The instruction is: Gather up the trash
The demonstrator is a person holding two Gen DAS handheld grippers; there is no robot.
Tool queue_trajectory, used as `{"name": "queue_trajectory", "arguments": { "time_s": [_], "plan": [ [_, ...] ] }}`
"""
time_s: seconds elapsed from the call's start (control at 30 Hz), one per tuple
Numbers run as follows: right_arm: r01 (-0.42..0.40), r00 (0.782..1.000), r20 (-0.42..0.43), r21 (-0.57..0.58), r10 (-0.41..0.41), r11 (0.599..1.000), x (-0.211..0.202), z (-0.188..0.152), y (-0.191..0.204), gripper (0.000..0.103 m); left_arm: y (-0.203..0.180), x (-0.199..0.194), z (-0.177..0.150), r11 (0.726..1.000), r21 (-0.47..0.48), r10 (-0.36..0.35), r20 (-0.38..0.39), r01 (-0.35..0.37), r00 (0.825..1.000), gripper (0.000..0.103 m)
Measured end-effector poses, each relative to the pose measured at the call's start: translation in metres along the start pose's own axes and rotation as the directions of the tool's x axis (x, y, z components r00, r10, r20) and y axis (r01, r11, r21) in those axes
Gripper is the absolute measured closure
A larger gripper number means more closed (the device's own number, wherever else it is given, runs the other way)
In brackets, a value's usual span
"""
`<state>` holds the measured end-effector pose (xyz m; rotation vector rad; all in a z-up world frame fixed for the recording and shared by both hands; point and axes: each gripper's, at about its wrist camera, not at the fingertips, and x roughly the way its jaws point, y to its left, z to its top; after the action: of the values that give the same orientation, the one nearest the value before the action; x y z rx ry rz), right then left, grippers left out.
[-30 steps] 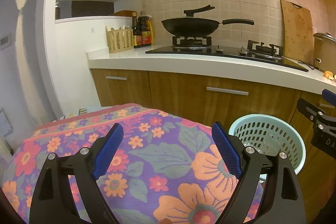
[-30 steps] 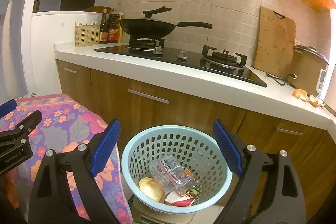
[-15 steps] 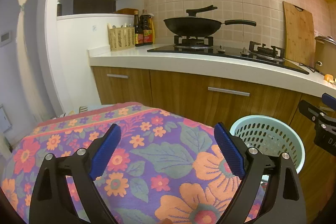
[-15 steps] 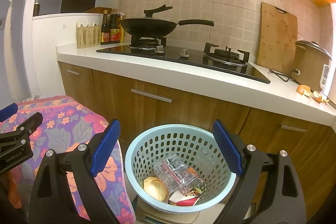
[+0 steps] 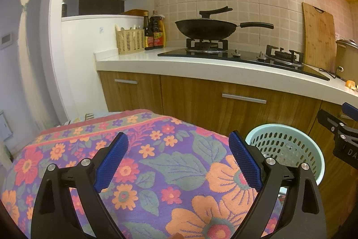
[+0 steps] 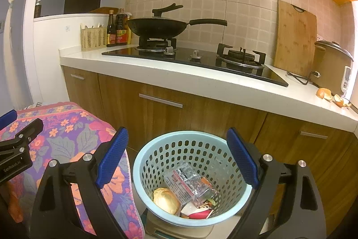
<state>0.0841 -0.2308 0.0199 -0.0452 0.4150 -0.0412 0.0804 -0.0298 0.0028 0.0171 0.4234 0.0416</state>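
Observation:
A light blue perforated waste basket (image 6: 156, 158) stands on the floor before the wooden cabinets; it also shows in the left wrist view (image 5: 313, 153). It holds a clear printed wrapper (image 6: 188, 180), a pale round bread-like piece (image 6: 166, 197) and a red-and-white scrap (image 6: 197, 213). My right gripper (image 6: 176, 156) is open and empty above the basket. My left gripper (image 5: 179, 156) is open and empty above a floral cloth (image 5: 156, 162). Orange peels (image 6: 331, 96) lie on the white counter (image 6: 201, 75) at the far right.
A black wok (image 6: 160, 26) sits on the gas hob (image 6: 201, 57). Sauce bottles (image 6: 117, 28) and a beige utensil basket (image 6: 92, 37) stand at the counter's left end. A wooden cutting board (image 6: 295, 37) and a rice cooker (image 6: 333, 68) stand at the right.
Both grippers have lifted slightly and stayed open; the view has shifted a little and the orange peels on the counter show more fully.

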Motion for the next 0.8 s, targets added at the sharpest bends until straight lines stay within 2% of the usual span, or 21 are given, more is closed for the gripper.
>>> {"name": "queue_trajectory", "arguments": {
  "time_s": [0.4,0.8],
  "plan": [
    [0.003,1.000,0.004,0.011,-0.003,1.000,-0.0009,-0.0017,-0.0005,0.018,0.0002,-0.0003,-0.0002,1.000,0.000,0.000,0.000,0.000,1.000,0.014],
    [0.004,1.000,0.018,0.035,-0.005,0.999,-0.0047,-0.0009,-0.0048,0.013,0.0003,-0.0003,-0.0006,1.000,-0.001,0.000,0.001,0.000,1.000,0.014]
  ]
}}
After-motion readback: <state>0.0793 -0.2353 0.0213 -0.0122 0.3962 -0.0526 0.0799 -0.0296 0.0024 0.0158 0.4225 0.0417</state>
